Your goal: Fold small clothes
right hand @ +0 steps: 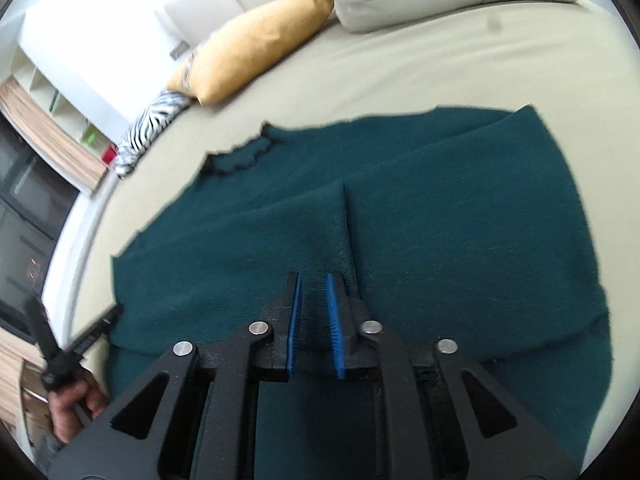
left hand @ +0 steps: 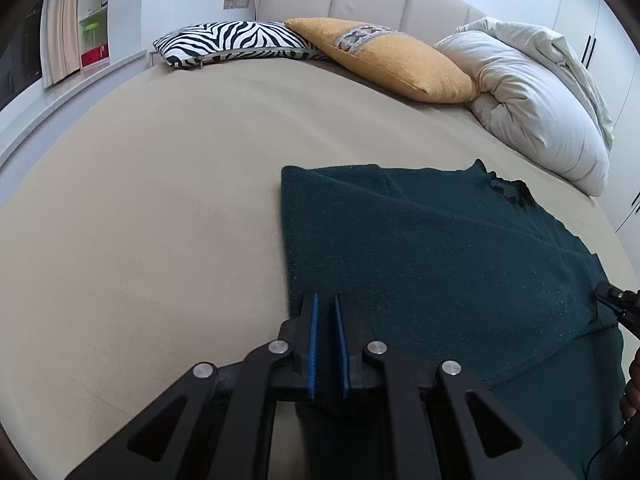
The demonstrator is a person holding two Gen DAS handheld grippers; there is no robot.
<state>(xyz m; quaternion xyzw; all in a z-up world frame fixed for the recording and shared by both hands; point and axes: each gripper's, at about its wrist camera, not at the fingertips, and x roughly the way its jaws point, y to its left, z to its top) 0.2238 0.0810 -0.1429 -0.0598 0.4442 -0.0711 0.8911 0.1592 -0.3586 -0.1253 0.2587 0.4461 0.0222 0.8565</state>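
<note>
A dark teal knitted sweater [left hand: 420, 240] lies flat on the beige bed sheet [left hand: 160, 200], its collar [left hand: 508, 190] toward the pillows. My left gripper [left hand: 326, 304] sits at the sweater's near left corner, its blue pads narrowly apart with teal fabric pinched between them. In the right wrist view the sweater [right hand: 440, 220] fills the middle, with one sleeve folded across the body. My right gripper [right hand: 314, 284] is shut on a bunched fold of the near edge, and wrinkles run out from its pads. The right gripper's tip [left hand: 616, 300] shows at the right edge of the left wrist view.
A zebra-print pillow [left hand: 232, 42], a yellow pillow [left hand: 384, 60] and a bundled white duvet [left hand: 532, 96] lie along the padded headboard. Open beige sheet spreads left of the sweater. A shelf [left hand: 94, 20] stands beyond the bed's left side. A hand [right hand: 72, 404] holds the left gripper's handle.
</note>
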